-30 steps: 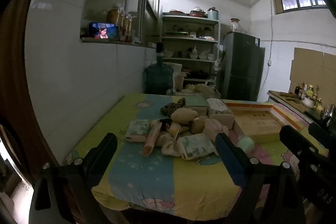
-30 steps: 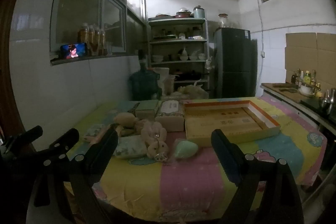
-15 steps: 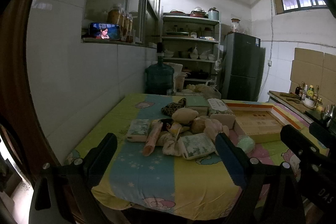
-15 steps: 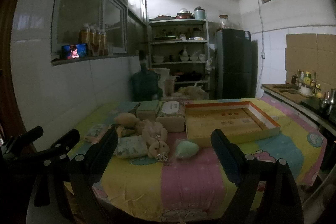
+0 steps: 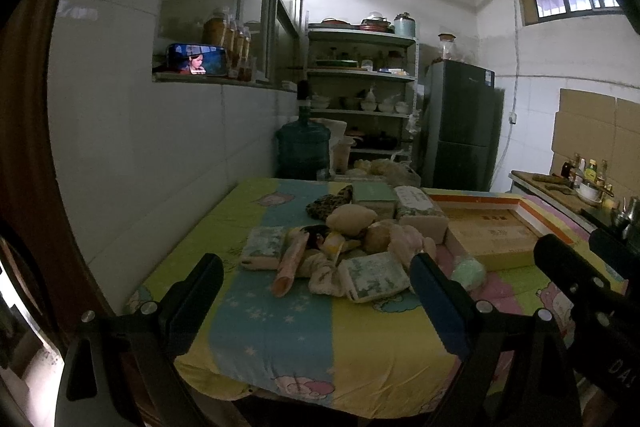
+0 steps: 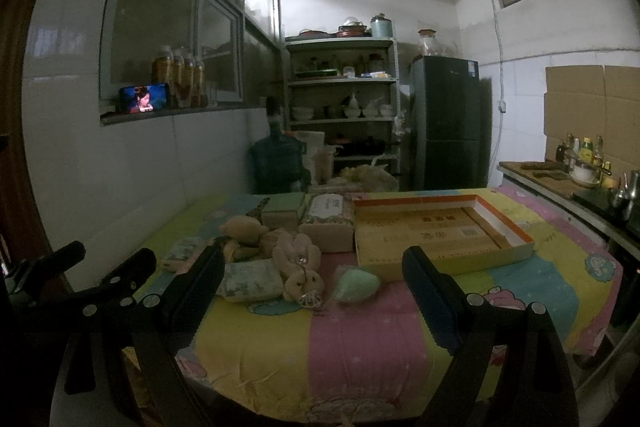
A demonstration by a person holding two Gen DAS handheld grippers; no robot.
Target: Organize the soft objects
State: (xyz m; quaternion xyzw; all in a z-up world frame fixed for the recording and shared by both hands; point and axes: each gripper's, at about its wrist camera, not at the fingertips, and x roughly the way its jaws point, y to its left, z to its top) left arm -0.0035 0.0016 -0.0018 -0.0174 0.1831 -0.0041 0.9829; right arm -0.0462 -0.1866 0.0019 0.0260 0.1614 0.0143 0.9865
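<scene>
A heap of soft objects lies mid-table: tissue packs (image 5: 374, 275) (image 6: 250, 277), a pink plush rabbit (image 6: 298, 261), a tan plush (image 5: 351, 218) (image 6: 242, 229), a pink roll (image 5: 290, 263), a pale green soft lump (image 6: 357, 285) (image 5: 469, 269). A shallow cardboard tray (image 6: 440, 233) (image 5: 492, 231) with an orange rim lies to the right of the heap. My left gripper (image 5: 316, 295) hovers open before the table's near edge, holding nothing. Open too, my right gripper (image 6: 312, 291) hangs short of the heap, nothing between its fingers.
The table wears a patchwork cloth (image 6: 360, 339) in yellow, pink and blue. The white tiled wall (image 5: 160, 155) runs along its left side. A water jug (image 5: 303, 153), shelves (image 6: 342, 99) and a dark fridge (image 6: 446, 123) stand behind. A counter (image 6: 560, 183) lies at right.
Both views have drifted very slightly; the objects on the table have not moved and both grippers stay open.
</scene>
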